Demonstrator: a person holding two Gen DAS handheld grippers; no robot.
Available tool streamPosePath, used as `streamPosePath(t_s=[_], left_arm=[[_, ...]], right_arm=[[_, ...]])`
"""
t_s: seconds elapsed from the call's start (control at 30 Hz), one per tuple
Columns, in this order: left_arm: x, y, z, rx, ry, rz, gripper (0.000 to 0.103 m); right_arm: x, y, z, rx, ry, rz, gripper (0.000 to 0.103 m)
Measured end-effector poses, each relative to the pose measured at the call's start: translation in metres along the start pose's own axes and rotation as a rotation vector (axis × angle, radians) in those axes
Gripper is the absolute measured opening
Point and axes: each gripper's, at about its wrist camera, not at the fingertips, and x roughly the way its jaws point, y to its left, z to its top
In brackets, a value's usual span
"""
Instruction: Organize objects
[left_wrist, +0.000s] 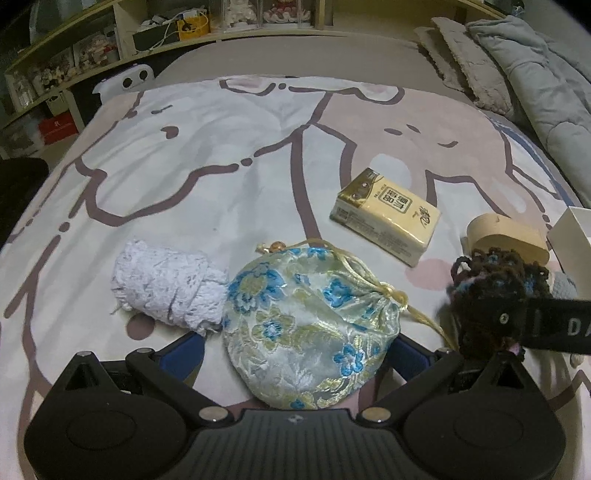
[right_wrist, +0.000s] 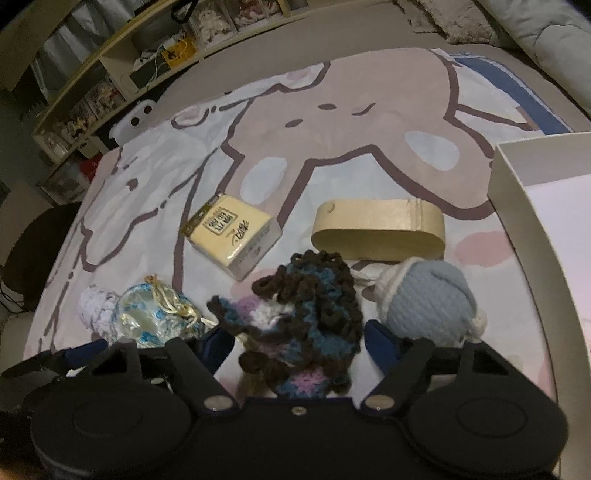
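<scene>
My right tongs (right_wrist: 299, 343) straddle the dark crocheted pouch (right_wrist: 306, 317) lying lengthwise between half-spread fingers not yet pinching, while my left tongs (left_wrist: 295, 350) gape around the floral drawstring bag (left_wrist: 310, 328).

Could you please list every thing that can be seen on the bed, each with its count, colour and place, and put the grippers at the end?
silk drawstring pouch: one, pale with blue and gold flowers, between the left jaws
white lace bundle: one, white, touching the pouch's left side
crocheted yarn piece: one, dark brown, blue and lilac, between the right jaws
knitted ball: one, light blue with white trim, right of the yarn piece
tissue pack: one, yellow, behind the pouch
oval wooden box: one, beige, behind the yarn piece
open cardboard box: one, white, far right
cartoon blanket: one, white and pinkish-brown, under everything
left gripper: black, blue pads, straddling the pouch
right gripper: black, blue pads, straddling the yarn piece
</scene>
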Motion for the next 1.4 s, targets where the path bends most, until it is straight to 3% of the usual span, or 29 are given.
streamPosePath(t_s=[0.23,0.37,0.57,0.83,1.4], left_arm=[[0.006,0.0,-0.001,-0.023,0.001,-0.009,0.101],[0.004,-0.006,0.002,-0.006,-0.004,-0.02,0.087],[-0.003,-0.004,0.004,-0.033,0.015,-0.028,0.078],[-0.021,-0.017,0.004,-0.026,0.019,-0.058,0.075],[-0.098,-0.02,0.003,-0.116,-0.095,-0.101,0.075]], right_arm=[[0.004,-0.004,0.0,0.006,0.003,-0.021,0.057],[0.0,-0.004,-0.001,-0.026,0.006,-0.017,0.051],[-0.012,-0.005,-0.003,-0.043,-0.003,-0.012,0.049],[-0.037,-0.003,-0.002,-0.064,-0.041,0.003,0.048],[-0.101,-0.006,0.001,-0.17,-0.141,-0.026,0.049]])
